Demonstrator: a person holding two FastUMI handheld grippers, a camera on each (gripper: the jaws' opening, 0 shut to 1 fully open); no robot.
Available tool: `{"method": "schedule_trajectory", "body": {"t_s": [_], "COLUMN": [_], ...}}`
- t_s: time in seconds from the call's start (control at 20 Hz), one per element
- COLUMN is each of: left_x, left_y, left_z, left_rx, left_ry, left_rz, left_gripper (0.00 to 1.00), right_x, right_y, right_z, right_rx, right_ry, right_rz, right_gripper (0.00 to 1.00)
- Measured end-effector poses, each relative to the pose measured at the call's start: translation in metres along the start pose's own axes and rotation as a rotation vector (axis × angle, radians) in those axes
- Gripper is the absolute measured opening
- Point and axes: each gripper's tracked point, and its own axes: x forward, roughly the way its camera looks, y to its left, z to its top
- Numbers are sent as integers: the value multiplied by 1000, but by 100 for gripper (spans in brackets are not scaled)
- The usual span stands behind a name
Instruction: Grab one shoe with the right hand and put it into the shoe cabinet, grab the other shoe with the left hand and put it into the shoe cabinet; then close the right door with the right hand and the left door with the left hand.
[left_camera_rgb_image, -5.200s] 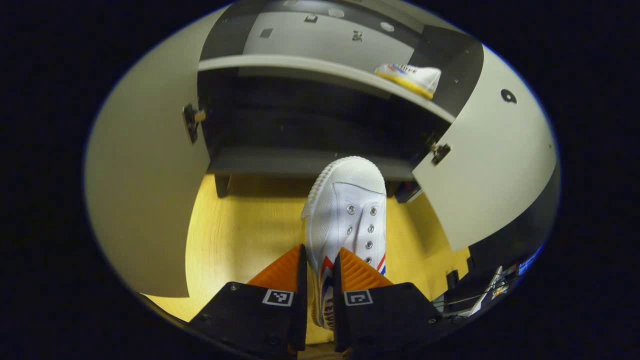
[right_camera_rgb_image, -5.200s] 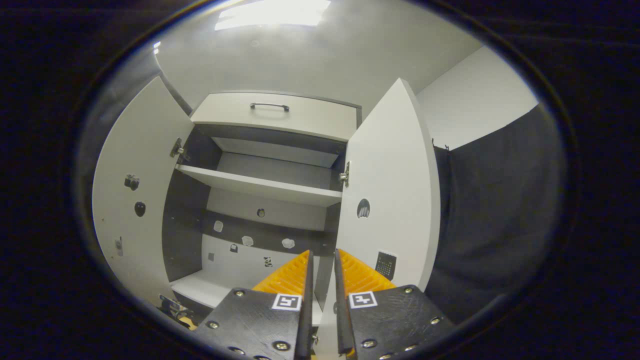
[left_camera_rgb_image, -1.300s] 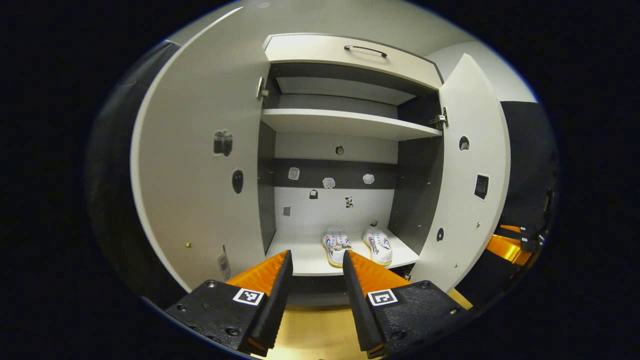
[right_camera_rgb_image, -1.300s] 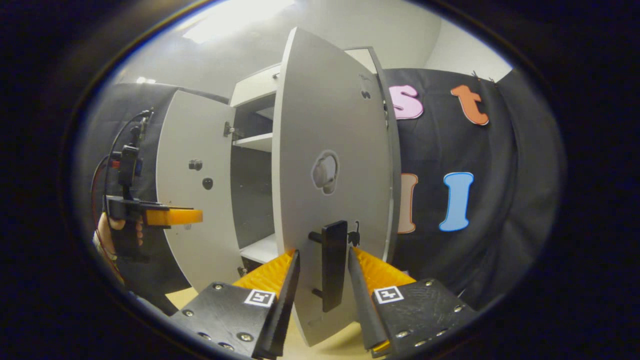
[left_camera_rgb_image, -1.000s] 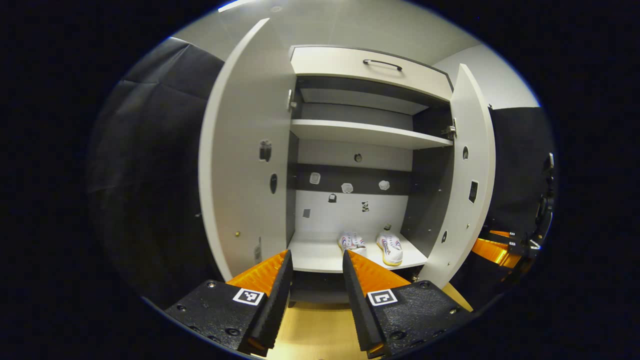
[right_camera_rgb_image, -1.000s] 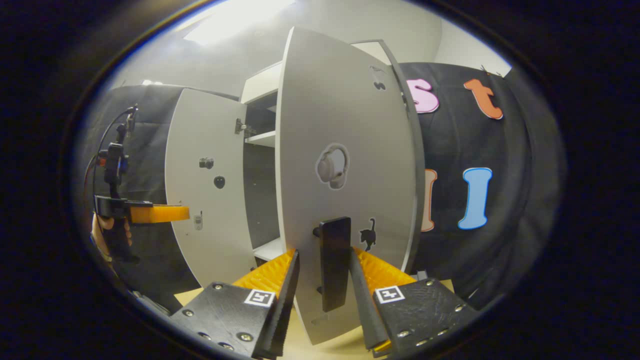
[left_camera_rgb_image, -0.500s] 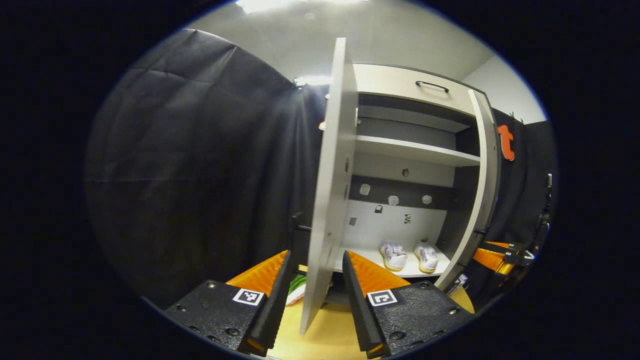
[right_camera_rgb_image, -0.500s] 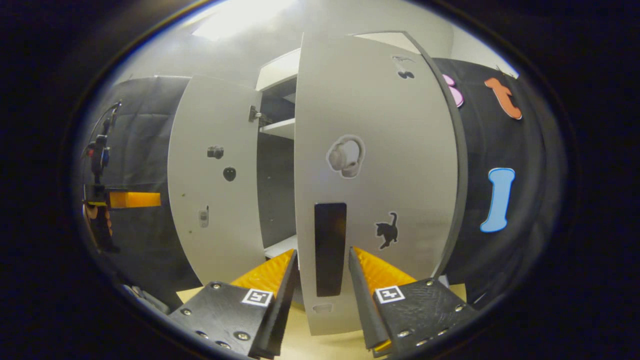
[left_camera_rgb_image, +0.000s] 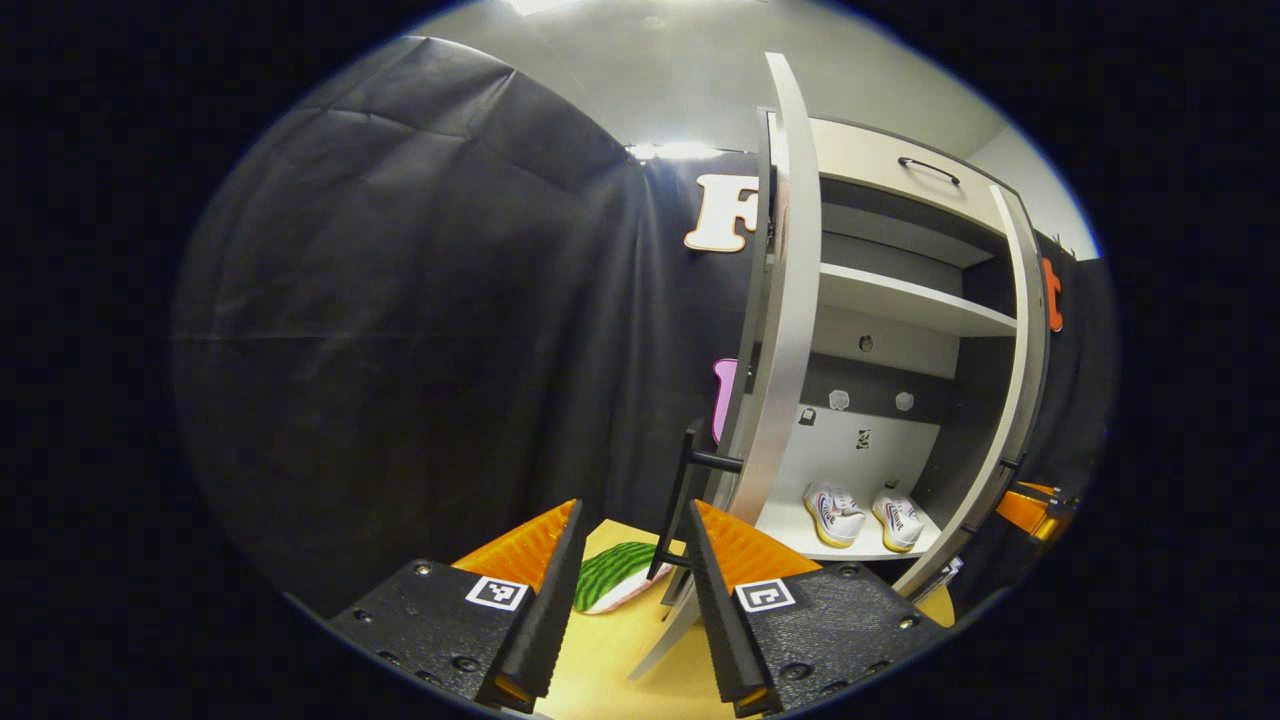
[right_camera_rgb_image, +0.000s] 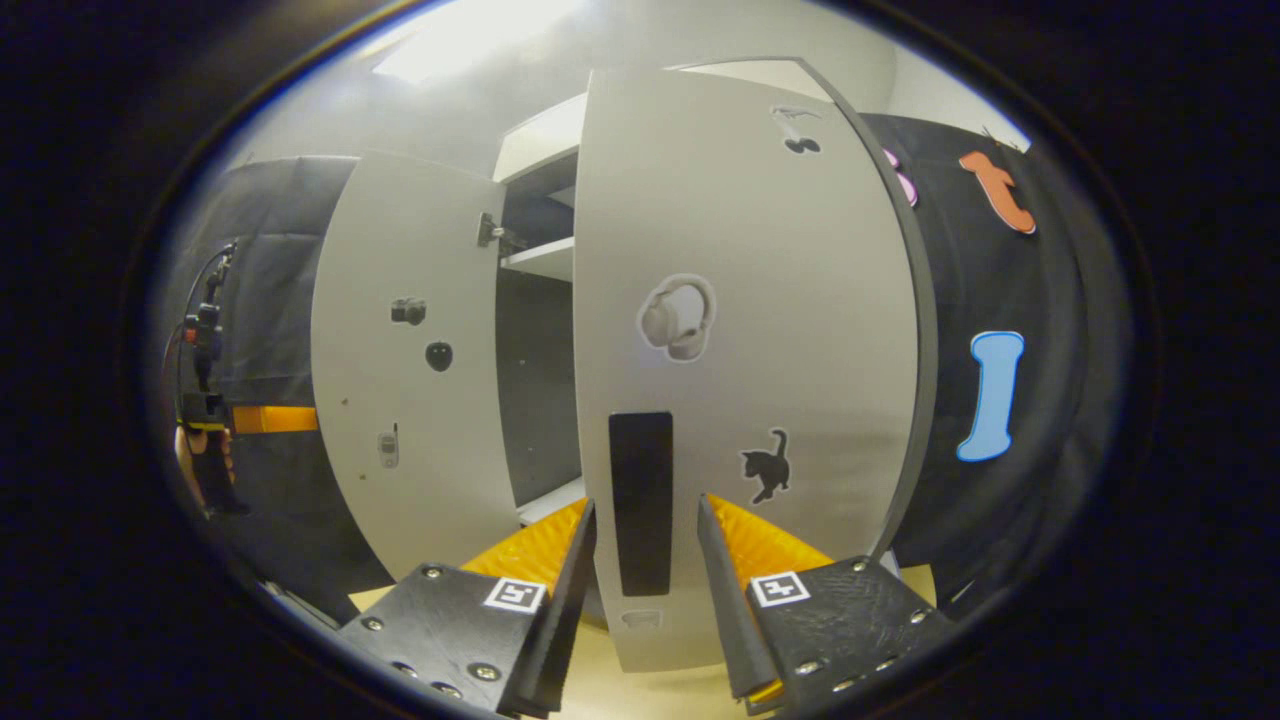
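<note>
Two white shoes (left_camera_rgb_image: 835, 512) (left_camera_rgb_image: 898, 518) stand side by side on the cabinet's lower shelf (left_camera_rgb_image: 790, 528). In the left gripper view the left door (left_camera_rgb_image: 785, 330) shows edge-on, and its dark bar handle (left_camera_rgb_image: 683, 490) stands just past the tips of my open left gripper (left_camera_rgb_image: 632, 505). In the right gripper view the right door (right_camera_rgb_image: 740, 330) faces me, partly swung in. Its black handle (right_camera_rgb_image: 640, 470) stands between the fingers of my open right gripper (right_camera_rgb_image: 645, 503), which do not press on it. The left door (right_camera_rgb_image: 400, 380) stands wide open there.
A green striped thing (left_camera_rgb_image: 612, 585) lies on the wooden floor (left_camera_rgb_image: 620, 660) by the left door's foot. The left gripper (right_camera_rgb_image: 255, 420), with a hand (right_camera_rgb_image: 195, 460) holding it, shows far left in the right gripper view. A drawer (left_camera_rgb_image: 900, 175) tops the cabinet.
My left gripper has swung round the left door's edge to its outer side, bringing the handle to its tips. The right door has barely moved; my right gripper still straddles its handle.
</note>
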Motion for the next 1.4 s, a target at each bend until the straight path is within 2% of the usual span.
{"method": "schedule_trajectory", "body": {"t_s": [0.05,0.1,0.2,0.25,0.3,0.4,0.45,0.5,0.75,1.05,1.4], "left_x": [4,7,11,8,8,4,3,1,-5,-6,-3], "left_y": [-1,-3,-5,-5,-8,-15,-17,-20,-38,-85,-148], "left_z": [-2,-4,-6,-4,-4,-3,-2,-1,-3,-13,-21], "left_rx": [-2,-4,6,18,22,35,42,47,33,30,46], "left_ry": [4,9,12,6,10,8,7,8,21,39,46], "left_rz": [-6,-17,-25,-29,-38,-68,-83,-94,-155,-264,-396], "left_gripper": [54,61,61,54,54,60,53,59,58,58,58], "right_x": [1,2,0,0,0,2,2,2,-2,-16,-37], "right_y": [-3,-4,-5,-7,-9,-9,-9,-8,-8,-20,-50], "right_z": [0,1,1,0,0,1,1,2,1,0,-5], "right_rx": [4,6,4,2,2,3,4,5,8,9,15], "right_ry": [1,2,0,1,1,1,-1,-3,-1,-2,3], "right_rz": [-6,-11,-22,-25,-26,-27,-26,-24,-14,-35,-107], "right_gripper": [60,60,60,60,60,60,60,60,60,60,60]}}
